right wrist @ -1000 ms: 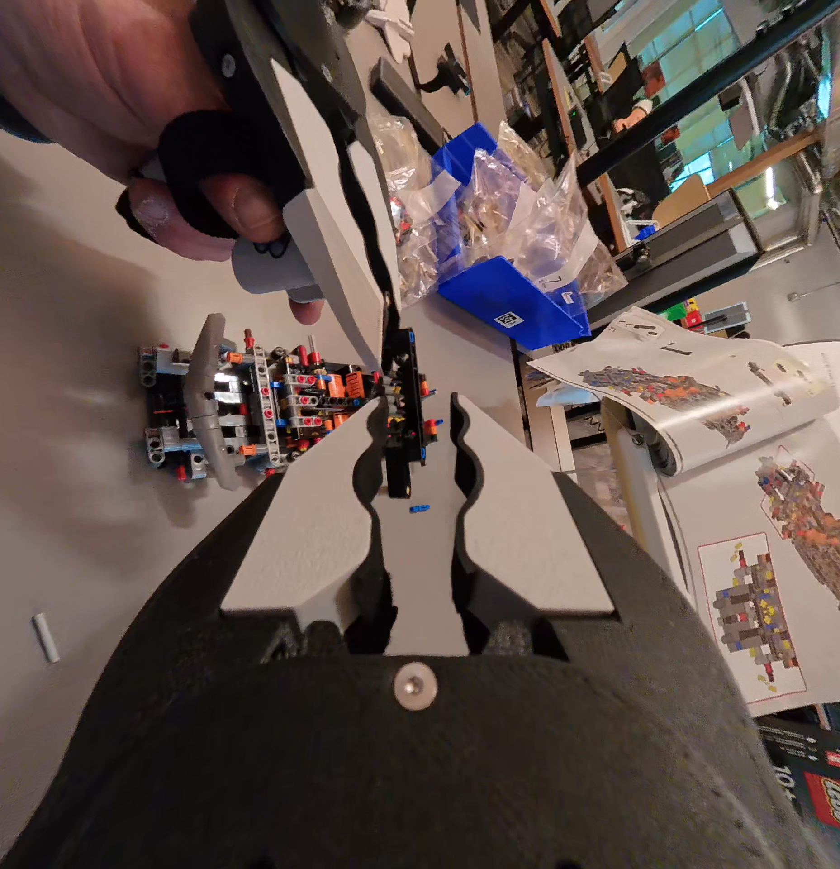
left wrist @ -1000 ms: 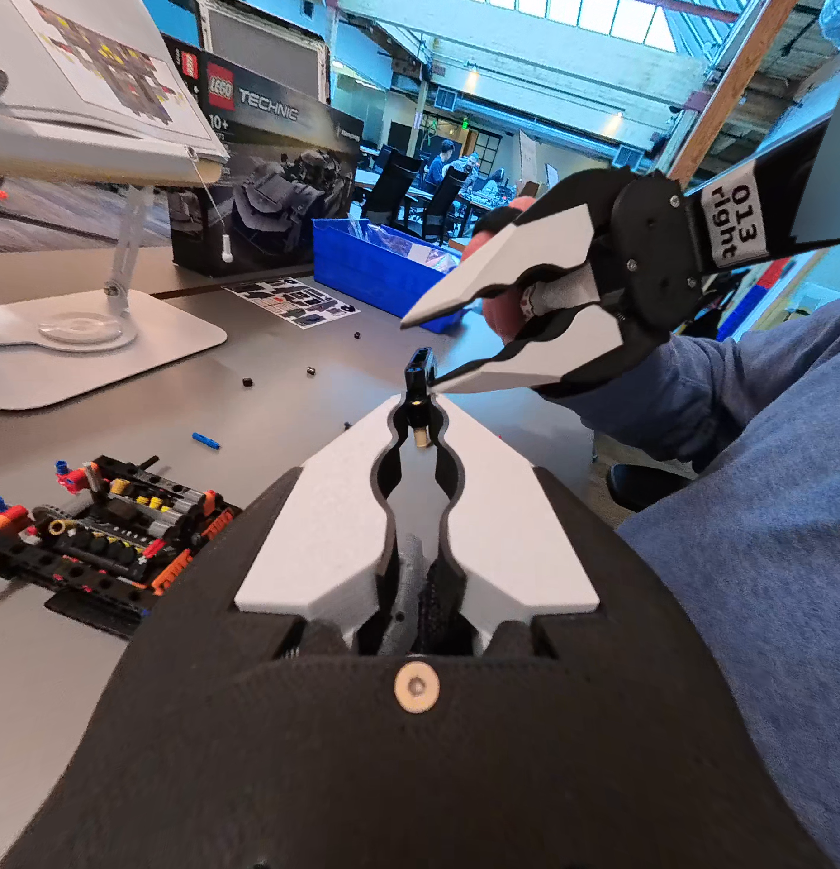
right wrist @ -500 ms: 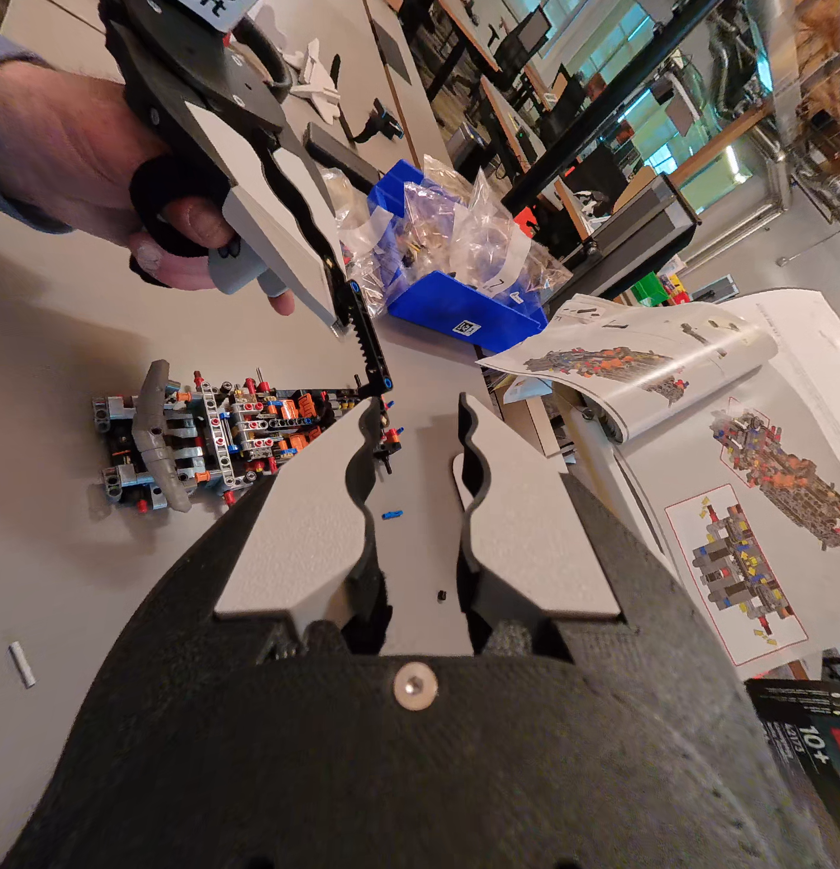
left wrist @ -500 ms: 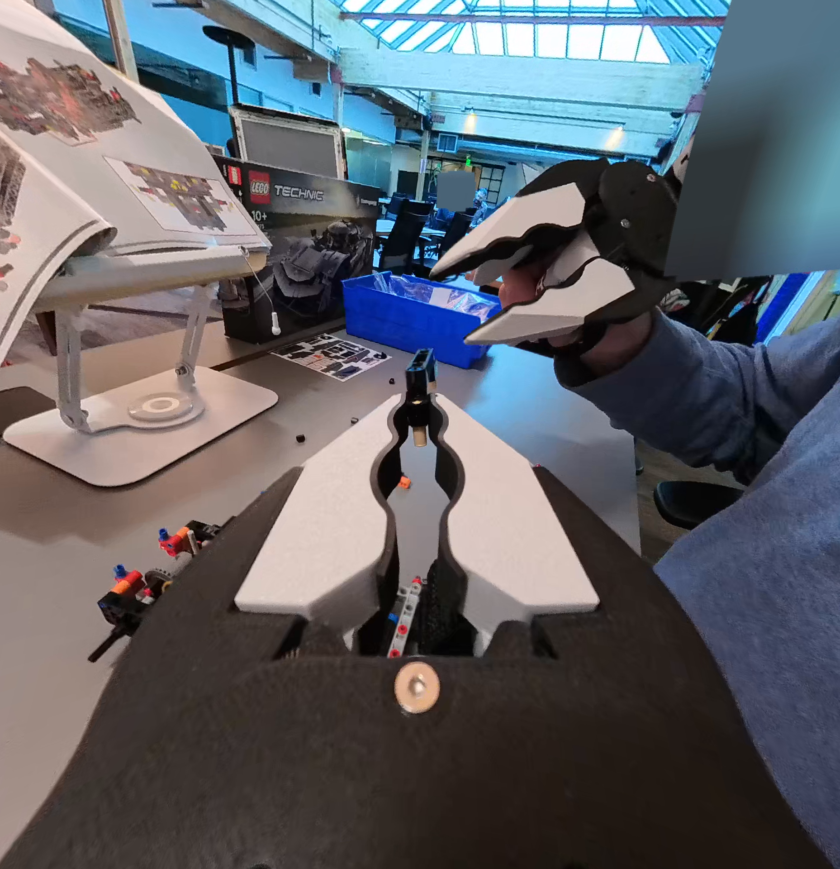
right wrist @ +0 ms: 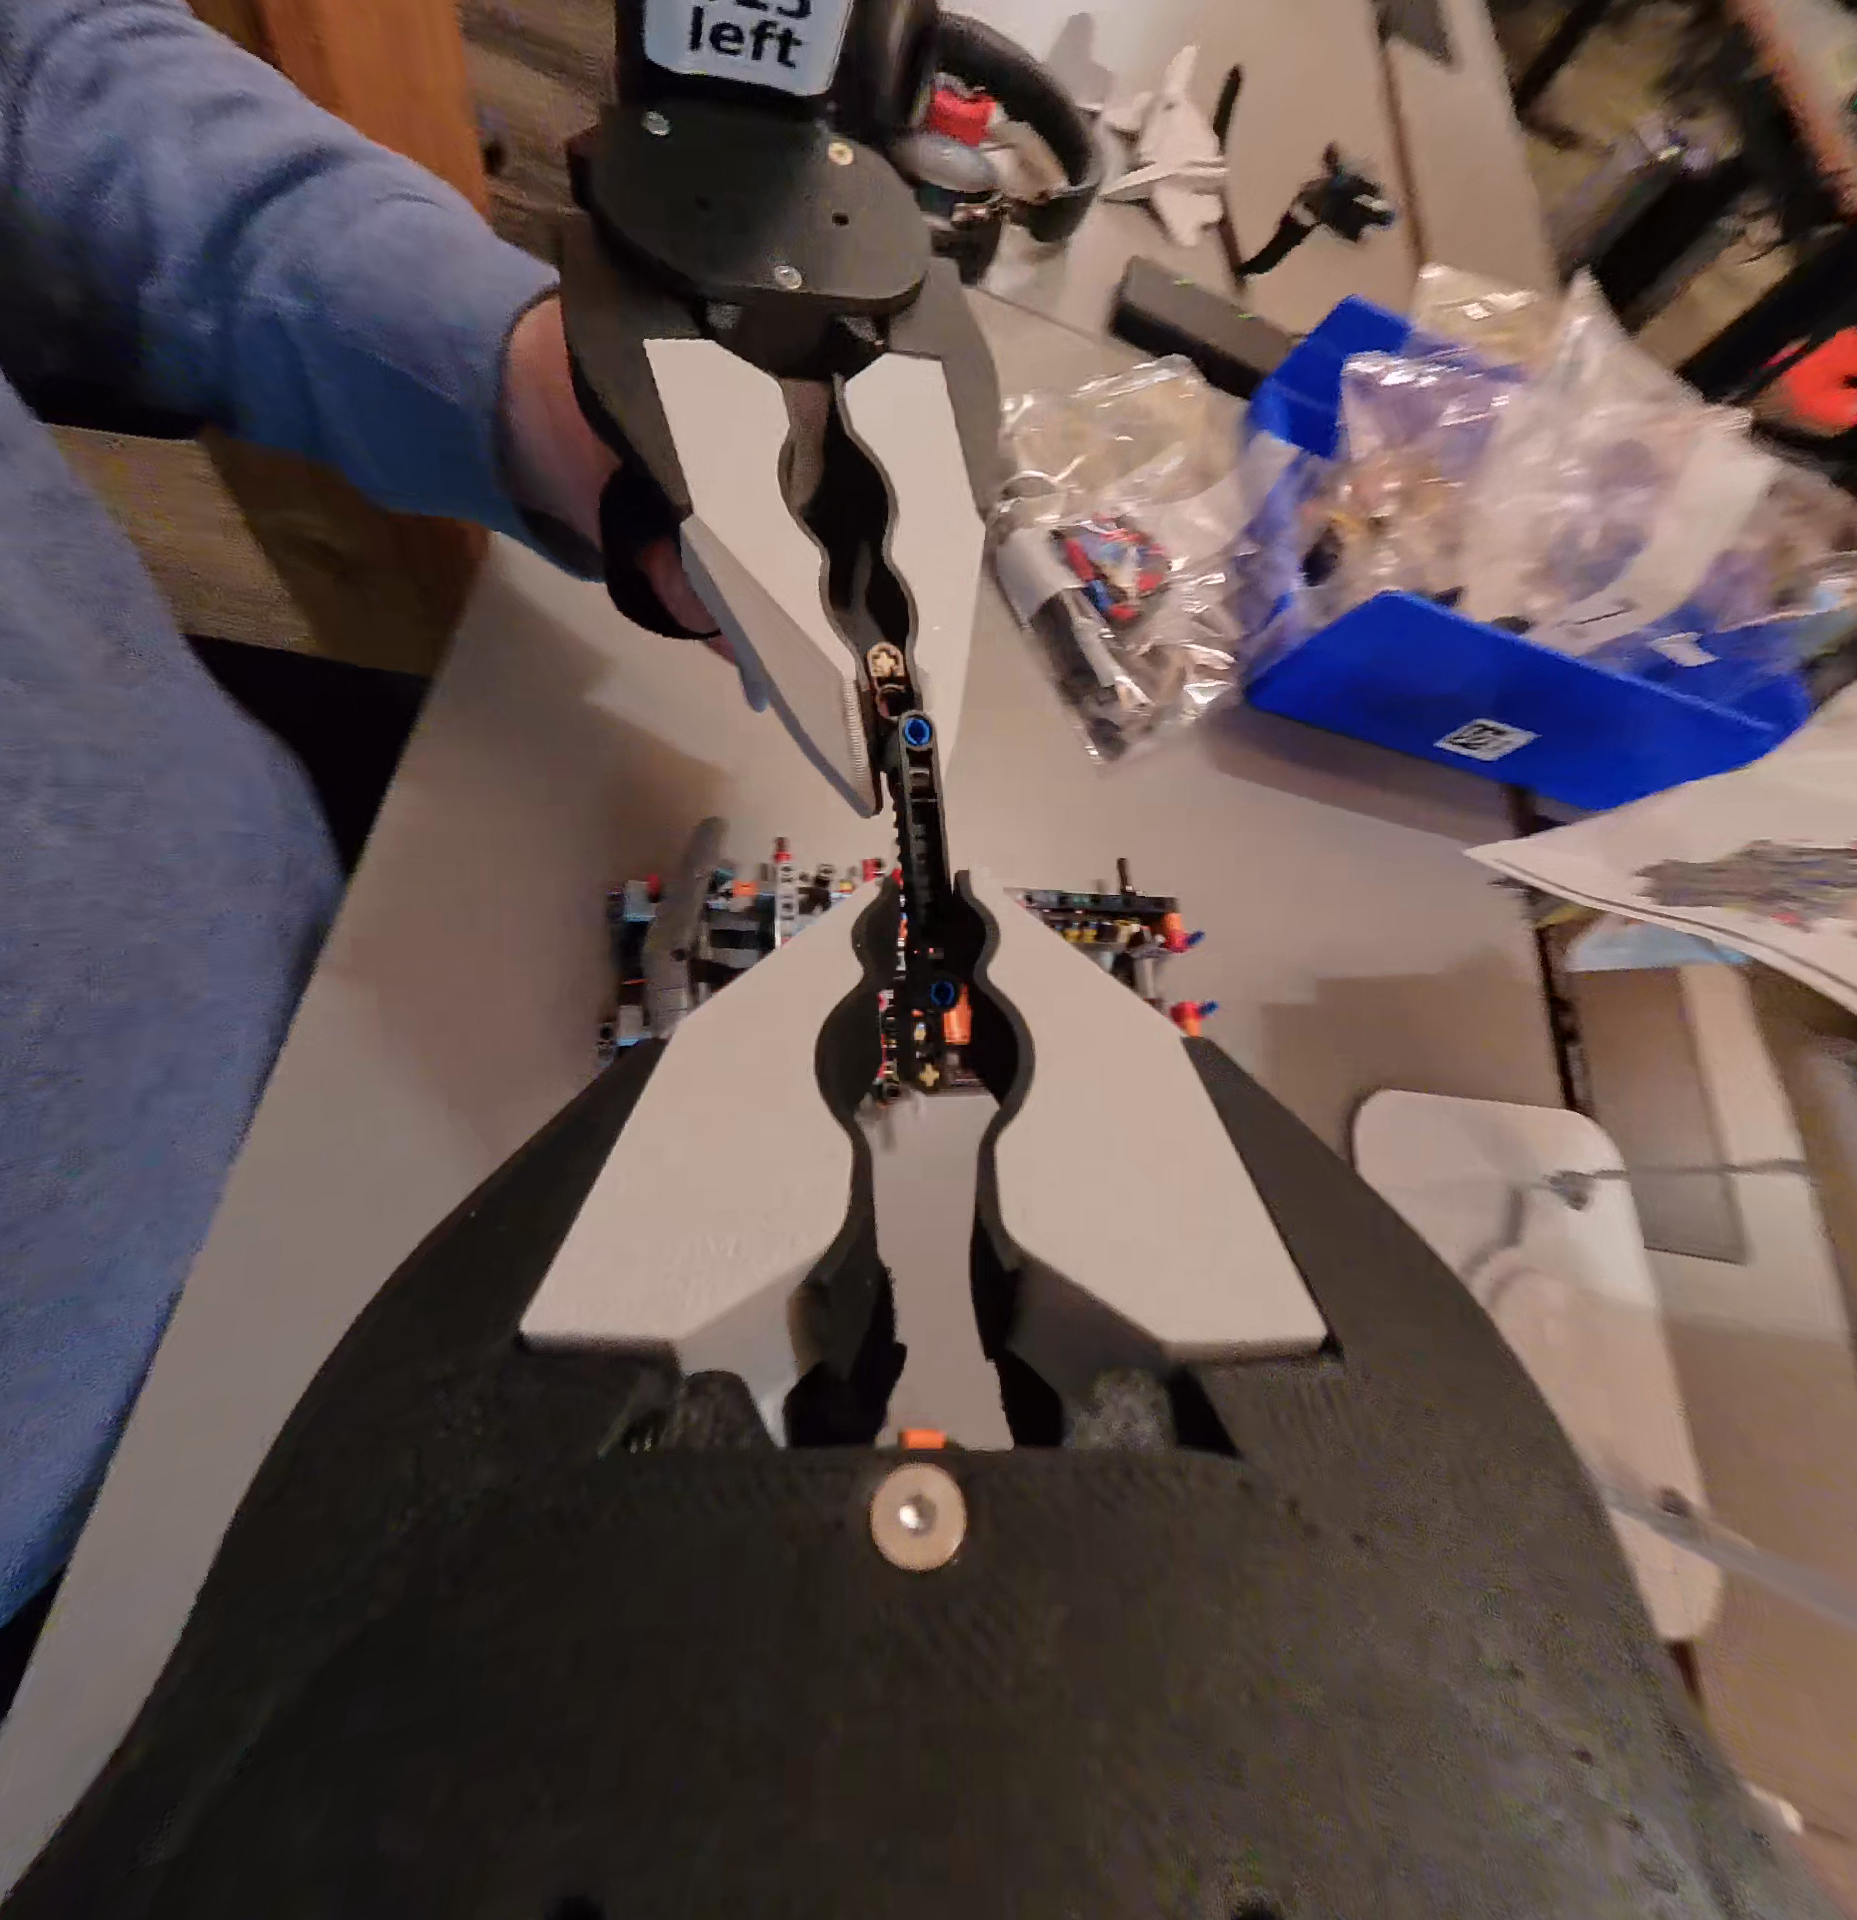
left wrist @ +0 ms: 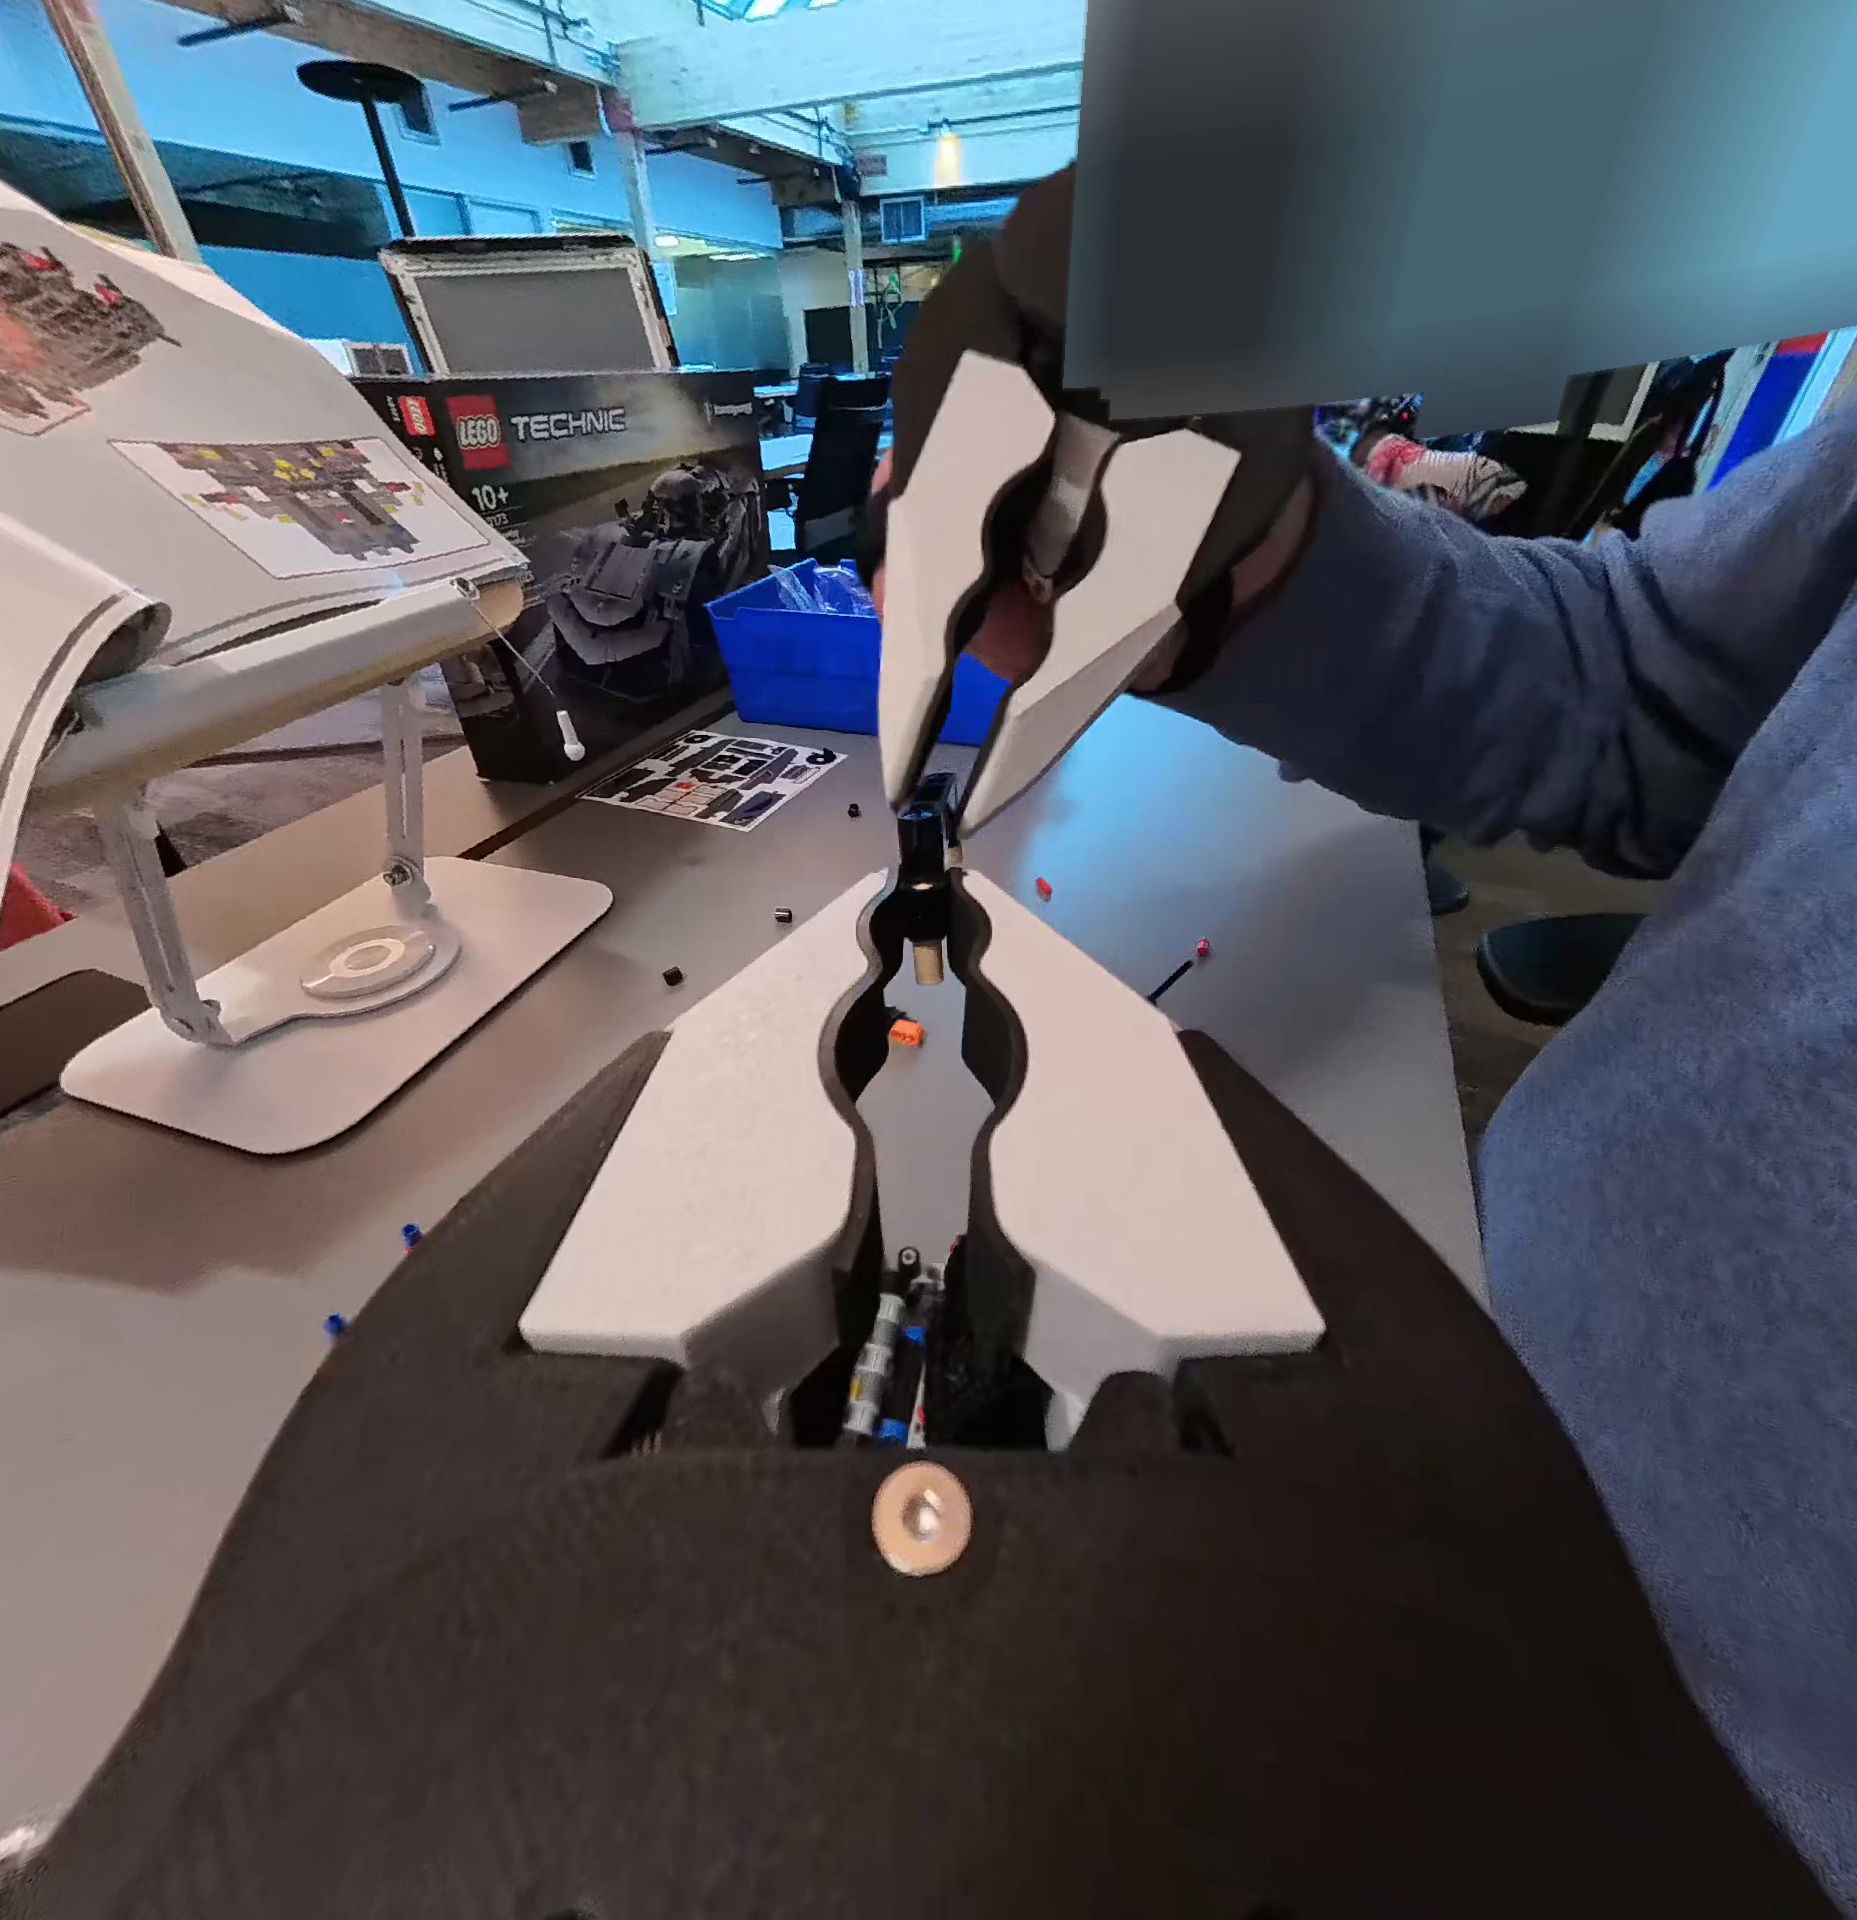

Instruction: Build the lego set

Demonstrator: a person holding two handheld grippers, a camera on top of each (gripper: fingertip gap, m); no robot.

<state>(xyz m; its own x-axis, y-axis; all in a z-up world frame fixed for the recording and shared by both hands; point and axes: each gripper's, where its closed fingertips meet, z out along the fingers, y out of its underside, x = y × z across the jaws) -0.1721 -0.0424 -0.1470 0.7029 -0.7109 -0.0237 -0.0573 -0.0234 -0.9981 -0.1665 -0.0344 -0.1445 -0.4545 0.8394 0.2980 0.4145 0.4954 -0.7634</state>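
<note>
My left gripper (left wrist: 924,883) is shut on a long black Lego beam (left wrist: 924,831) with a tan pin and holds it above the table. In the right wrist view the beam (right wrist: 919,831) carries blue pins and runs from the left gripper (right wrist: 898,748) at the top down into my right gripper (right wrist: 924,894). The right gripper's fingers are closed on the beam's other end. It shows in the left wrist view (left wrist: 932,805), pointing down onto the beam, tip to tip with the left gripper. The part-built Lego assembly (right wrist: 716,935) lies on the table beneath.
An instruction booklet (left wrist: 228,499) rests on a white stand (left wrist: 332,997) at the left. Behind it are the Lego box (left wrist: 591,520), a sticker sheet (left wrist: 716,779) and a blue bin (right wrist: 1506,686) of part bags. Small loose pieces (left wrist: 906,1034) dot the grey table (left wrist: 1267,831). The tips of both grippers are at nearly the same place.
The right gripper has swung round to face the left gripper and narrowed from open onto the beam's free end. The left gripper has kept hold of the beam while turning away from the assembly.
</note>
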